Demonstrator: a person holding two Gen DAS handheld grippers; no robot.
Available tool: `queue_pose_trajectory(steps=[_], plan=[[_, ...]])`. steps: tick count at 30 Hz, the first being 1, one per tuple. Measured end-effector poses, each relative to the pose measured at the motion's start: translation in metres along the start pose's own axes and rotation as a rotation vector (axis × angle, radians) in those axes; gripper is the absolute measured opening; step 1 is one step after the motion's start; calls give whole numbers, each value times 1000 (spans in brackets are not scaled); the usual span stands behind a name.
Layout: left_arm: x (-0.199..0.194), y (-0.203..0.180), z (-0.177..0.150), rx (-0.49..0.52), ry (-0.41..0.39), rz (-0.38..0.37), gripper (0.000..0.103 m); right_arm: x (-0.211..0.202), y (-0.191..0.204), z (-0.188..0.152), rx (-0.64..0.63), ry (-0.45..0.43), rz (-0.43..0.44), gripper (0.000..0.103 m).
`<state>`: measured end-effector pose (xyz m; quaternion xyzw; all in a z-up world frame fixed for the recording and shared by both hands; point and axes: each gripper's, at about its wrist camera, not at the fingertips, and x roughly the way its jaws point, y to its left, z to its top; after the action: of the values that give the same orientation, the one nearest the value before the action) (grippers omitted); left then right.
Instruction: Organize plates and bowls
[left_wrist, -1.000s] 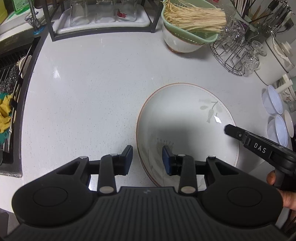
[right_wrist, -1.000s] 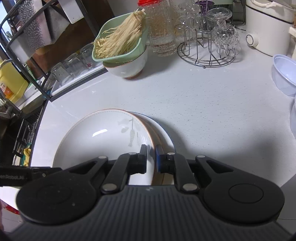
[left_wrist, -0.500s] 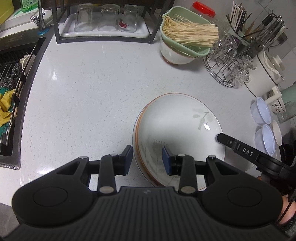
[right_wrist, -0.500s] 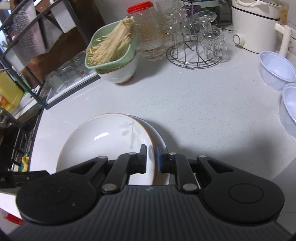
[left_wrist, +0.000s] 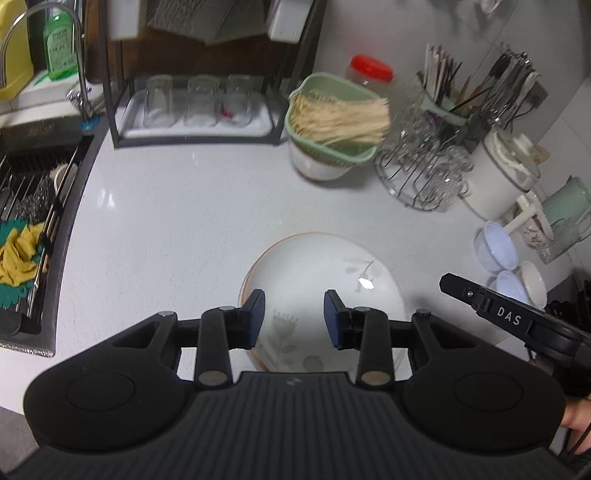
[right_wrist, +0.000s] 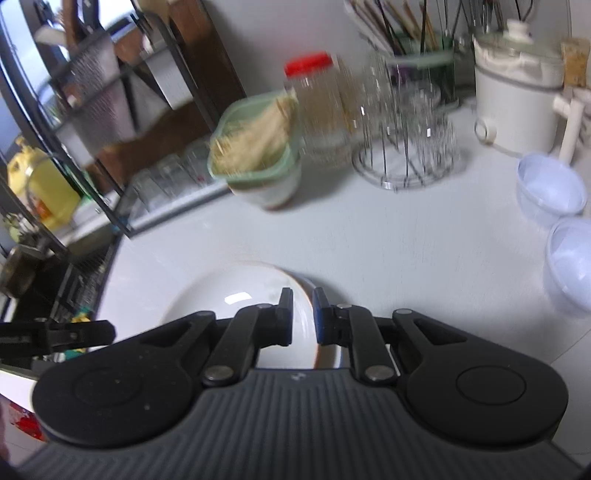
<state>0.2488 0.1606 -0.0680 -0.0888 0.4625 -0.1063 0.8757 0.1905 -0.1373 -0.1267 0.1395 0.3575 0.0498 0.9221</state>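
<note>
We hover our left gripper unclenched above the stacked plates while our right gripper sits clamped on nothing beside their rim, probably lining up a grip.

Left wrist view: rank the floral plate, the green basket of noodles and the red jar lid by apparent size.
1. Floral plate, partly hidden by the tongs.
2. Green basket of noodles.
3. Red jar lid.
The plate sits nearest the camera, which inflates it.

White speckled countertop, black sink at left, dark shelf rack against pale wall.
</note>
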Motion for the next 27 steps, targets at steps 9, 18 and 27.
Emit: queue_pose_trajectory(steps=[9,18,27], plan=[[-50,-6,5,40,-83,-25,42,-59,26,7,-21,-107,10,15],[-65,5,1,69,-119,34,89,-83,40,-1,-23,-187,-32,84],[-67,14,1,96,-129,11,94,-92,45,-12,5,-200,-76,85]])
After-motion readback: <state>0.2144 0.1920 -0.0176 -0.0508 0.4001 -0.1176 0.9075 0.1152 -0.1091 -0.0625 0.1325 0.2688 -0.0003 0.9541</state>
